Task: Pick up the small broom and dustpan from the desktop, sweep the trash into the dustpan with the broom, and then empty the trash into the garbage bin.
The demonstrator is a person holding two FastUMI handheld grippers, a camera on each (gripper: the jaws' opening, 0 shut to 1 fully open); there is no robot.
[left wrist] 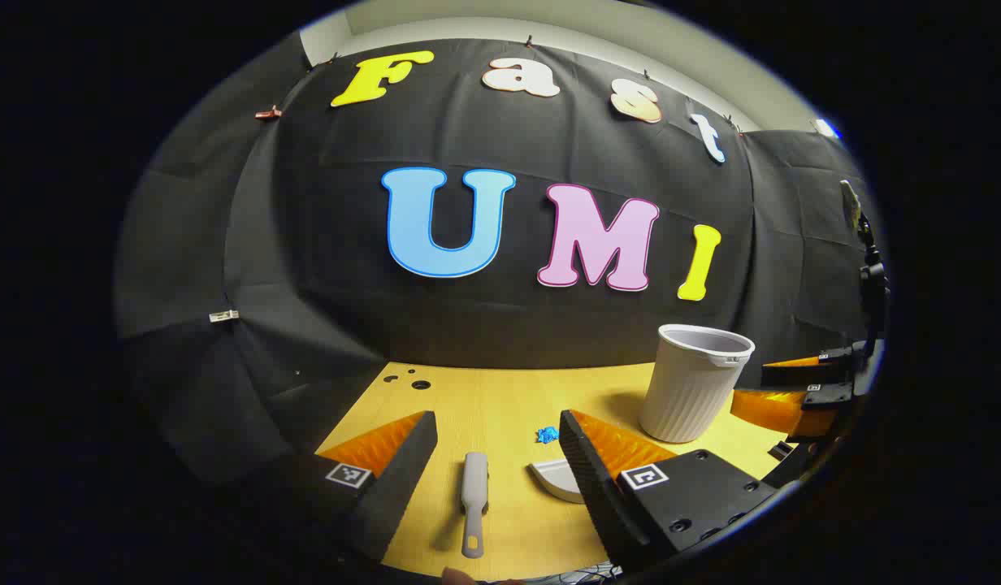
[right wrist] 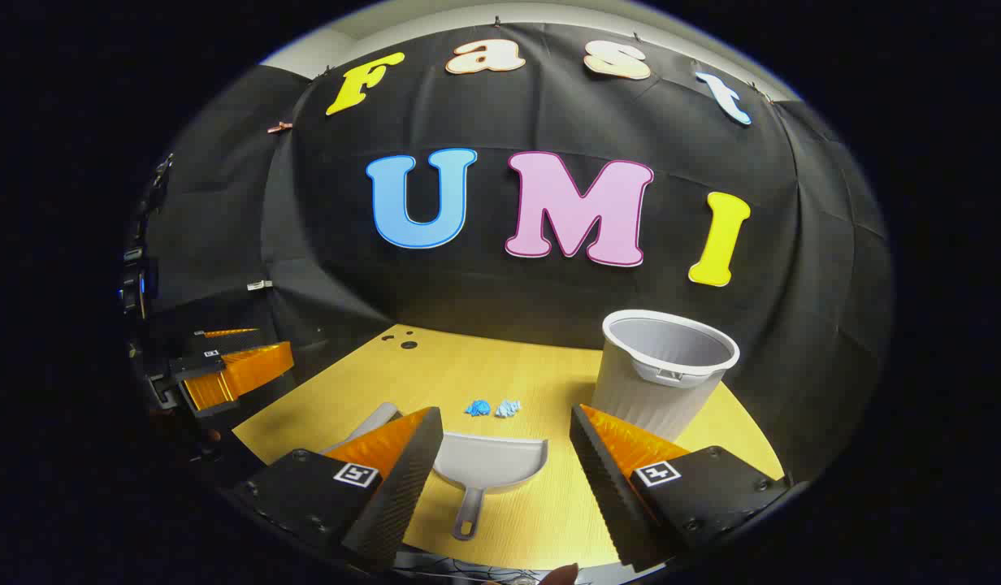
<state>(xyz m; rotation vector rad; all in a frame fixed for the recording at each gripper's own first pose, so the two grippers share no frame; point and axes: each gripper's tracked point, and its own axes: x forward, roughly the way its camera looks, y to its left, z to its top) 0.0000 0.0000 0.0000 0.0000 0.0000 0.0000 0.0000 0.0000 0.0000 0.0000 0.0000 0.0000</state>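
Both tongs wide, left tongs (left wrist: 496, 443) over broom (left wrist: 474, 501), dustpan (left wrist: 559, 478) half hidden, right tongs (right wrist: 504, 443) w/ broom mostly hidden

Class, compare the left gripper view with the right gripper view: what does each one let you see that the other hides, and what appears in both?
Left gripper view: the small grey plastic broom lies whole, handle towards the camera; a finger hides most of the dustpan.

Right gripper view: the grey plastic dustpan shows complete, and two crumpled blue paper scraps lie apart beyond it.

Both: the ribbed white garbage bin upright on the yellow wooden desktop, and both grippers open, holding nothing.
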